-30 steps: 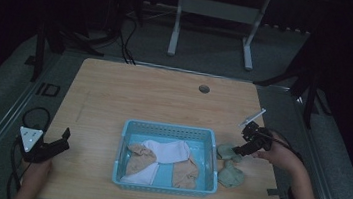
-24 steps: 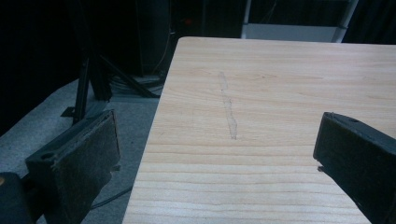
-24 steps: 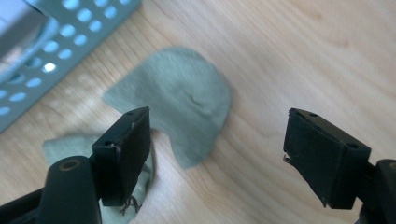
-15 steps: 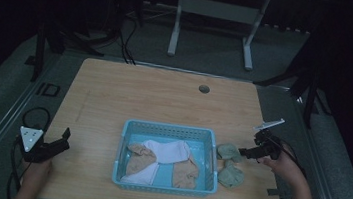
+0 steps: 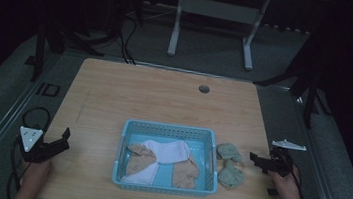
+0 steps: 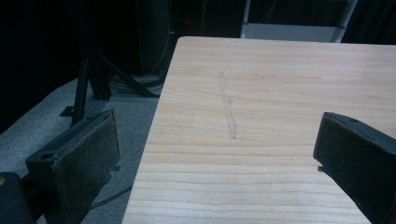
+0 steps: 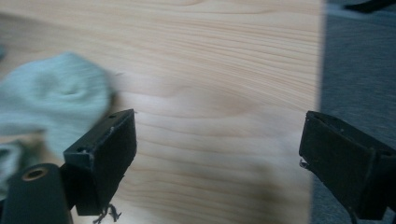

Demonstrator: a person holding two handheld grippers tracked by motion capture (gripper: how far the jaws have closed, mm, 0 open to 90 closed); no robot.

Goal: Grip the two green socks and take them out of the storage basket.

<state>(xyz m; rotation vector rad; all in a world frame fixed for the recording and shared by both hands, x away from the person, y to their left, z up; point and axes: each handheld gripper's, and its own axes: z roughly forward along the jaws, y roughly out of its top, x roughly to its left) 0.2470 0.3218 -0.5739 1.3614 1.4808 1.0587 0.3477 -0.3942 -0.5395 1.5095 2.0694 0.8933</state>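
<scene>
My right tongs (image 5: 256, 160) have just been opening, wide and empty, and the left (image 5: 62, 139) gape too; I may snag both green socks (image 5: 230, 175) together.

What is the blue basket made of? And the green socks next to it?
The basket looks like glossy plastic: its walls are a stiff light-blue lattice. The green socks look like soft knit cloth, crumpled and matte. The table looks like wood, or a wood-grain surface.

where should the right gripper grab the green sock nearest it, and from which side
Probably the raised, bunched middle of the green sock, coming from above with the open right gripper. It lies crumpled on the table beside the basket, so its flat edges offer little to pinch.
</scene>
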